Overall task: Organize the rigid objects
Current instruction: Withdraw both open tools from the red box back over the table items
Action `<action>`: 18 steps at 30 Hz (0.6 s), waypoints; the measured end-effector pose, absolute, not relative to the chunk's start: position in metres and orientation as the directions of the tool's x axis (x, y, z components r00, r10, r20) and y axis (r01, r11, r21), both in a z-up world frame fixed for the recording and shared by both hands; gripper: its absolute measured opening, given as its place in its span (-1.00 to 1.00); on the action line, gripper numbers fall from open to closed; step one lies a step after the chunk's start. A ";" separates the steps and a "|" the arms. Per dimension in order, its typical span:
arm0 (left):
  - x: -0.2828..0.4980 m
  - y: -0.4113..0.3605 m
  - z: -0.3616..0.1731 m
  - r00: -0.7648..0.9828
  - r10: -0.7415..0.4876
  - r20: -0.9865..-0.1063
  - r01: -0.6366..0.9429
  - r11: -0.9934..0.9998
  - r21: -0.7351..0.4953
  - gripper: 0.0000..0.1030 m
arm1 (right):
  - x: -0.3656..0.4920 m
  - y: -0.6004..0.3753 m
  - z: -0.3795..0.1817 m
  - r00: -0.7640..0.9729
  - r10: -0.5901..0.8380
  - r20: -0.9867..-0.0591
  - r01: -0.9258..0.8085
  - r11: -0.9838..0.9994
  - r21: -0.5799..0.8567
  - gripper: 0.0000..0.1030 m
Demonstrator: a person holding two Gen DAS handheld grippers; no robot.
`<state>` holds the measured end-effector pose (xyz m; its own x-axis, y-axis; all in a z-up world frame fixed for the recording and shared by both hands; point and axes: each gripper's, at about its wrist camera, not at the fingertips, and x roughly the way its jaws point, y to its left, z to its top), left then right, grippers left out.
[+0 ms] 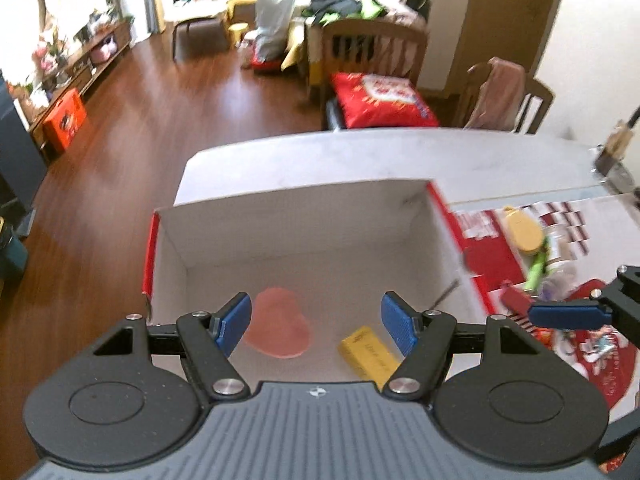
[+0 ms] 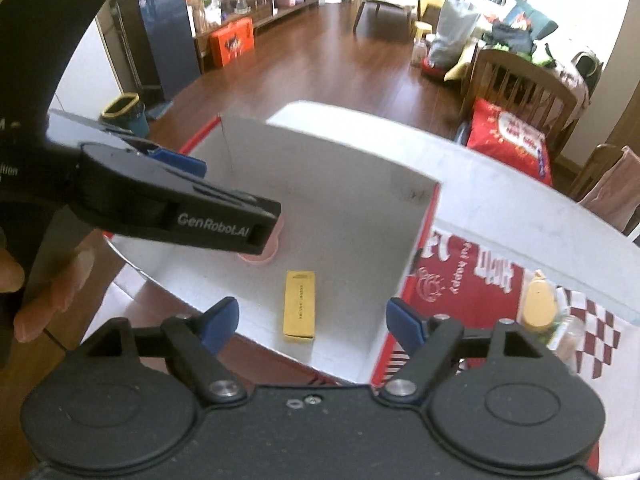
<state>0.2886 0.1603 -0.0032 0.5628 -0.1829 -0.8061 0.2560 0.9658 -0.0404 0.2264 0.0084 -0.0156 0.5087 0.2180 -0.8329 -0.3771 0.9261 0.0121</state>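
2 claws hang above a grey counter [image 1: 360,152] in a living room. On the counter stands an open white box [image 1: 304,216] with red outer sides, and beside it lies a red patterned cloth [image 2: 472,280] carrying a yellow pear-shaped item [image 1: 522,230] among blurred clutter. Inside the box, on its floor, rest a pink heart-shaped piece [image 1: 280,328] and a yellow rectangular block [image 2: 299,306], near each other but apart. Left claw [image 1: 316,324] is released, with nothing between its blue pads. Right claw [image 2: 312,326] is likewise released and holds nothing.
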 end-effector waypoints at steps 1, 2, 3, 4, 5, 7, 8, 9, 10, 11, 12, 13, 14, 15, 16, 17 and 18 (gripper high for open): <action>0.287 0.157 -0.001 0.571 -0.194 -0.798 0.266 0.963 -0.044 0.39 | 0.223 0.003 -0.012 0.518 0.223 -0.826 -0.375 0.927 0.016 0.57; 0.283 0.152 0.003 0.580 -0.202 -0.789 0.274 0.961 -0.045 0.39 | 0.220 -0.002 -0.007 0.526 0.229 -0.819 -0.373 0.927 0.020 0.57; 0.278 0.148 0.007 0.591 -0.211 -0.778 0.283 0.958 -0.045 0.39 | 0.216 -0.006 -0.003 0.538 0.235 -0.810 -0.372 0.928 0.022 0.57; 0.273 0.144 0.009 0.601 -0.218 -0.769 0.289 0.956 -0.045 0.40 | 0.210 -0.012 0.001 0.552 0.238 -0.799 -0.371 0.929 0.021 0.57; 0.269 0.140 0.012 0.609 -0.223 -0.761 0.295 0.954 -0.044 0.46 | 0.205 -0.016 0.005 0.564 0.238 -0.791 -0.366 0.930 0.018 0.58; 0.259 0.133 0.018 0.628 -0.234 -0.742 0.302 0.952 -0.044 0.49 | 0.195 -0.025 0.011 0.578 0.241 -0.780 -0.357 0.934 0.024 0.61; 0.254 0.129 0.020 0.637 -0.236 -0.734 0.305 0.951 -0.041 0.49 | 0.192 -0.031 0.012 0.582 0.242 -0.777 -0.350 0.936 0.030 0.62; 0.250 0.126 0.022 0.645 -0.237 -0.727 0.309 0.951 -0.036 0.49 | 0.189 -0.037 0.014 0.586 0.242 -0.774 -0.342 0.939 0.034 0.64; 0.244 0.123 0.024 0.653 -0.239 -0.719 0.309 0.951 -0.035 0.49 | 0.185 -0.045 0.016 0.591 0.242 -0.769 -0.333 0.942 0.040 0.66; 0.240 0.119 0.026 0.658 -0.244 -0.713 0.310 0.950 -0.039 0.49 | 0.182 -0.050 0.018 0.598 0.243 -0.764 -0.327 0.944 0.044 0.68; 0.237 0.115 0.028 0.660 -0.250 -0.708 0.312 0.949 -0.044 0.49 | 0.178 -0.057 0.020 0.605 0.241 -0.759 -0.320 0.946 0.046 0.71; 0.233 0.111 0.030 0.665 -0.257 -0.702 0.313 0.948 -0.051 0.49 | 0.175 -0.064 0.021 0.612 0.235 -0.755 -0.310 0.950 0.045 0.72; 0.228 0.108 0.031 0.669 -0.260 -0.696 0.314 0.948 -0.052 0.49 | 0.172 -0.070 0.021 0.618 0.231 -0.752 -0.302 0.952 0.044 0.73; 0.225 0.105 0.032 0.674 -0.261 -0.691 0.314 0.948 -0.051 0.49 | 0.169 -0.077 0.022 0.623 0.227 -0.749 -0.293 0.955 0.046 0.75; 0.221 0.101 0.033 0.678 -0.262 -0.687 0.315 0.948 -0.051 0.49 | 0.166 -0.084 0.023 0.627 0.225 -0.746 -0.284 0.958 0.050 0.77; 0.218 0.098 0.033 0.680 -0.263 -0.685 0.315 0.948 -0.052 0.51 | 0.162 -0.091 0.023 0.631 0.222 -0.744 -0.273 0.960 0.054 0.77; 0.215 0.093 0.033 0.680 -0.266 -0.683 0.315 0.947 -0.055 0.54 | 0.161 -0.096 0.022 0.634 0.220 -0.742 -0.266 0.962 0.059 0.79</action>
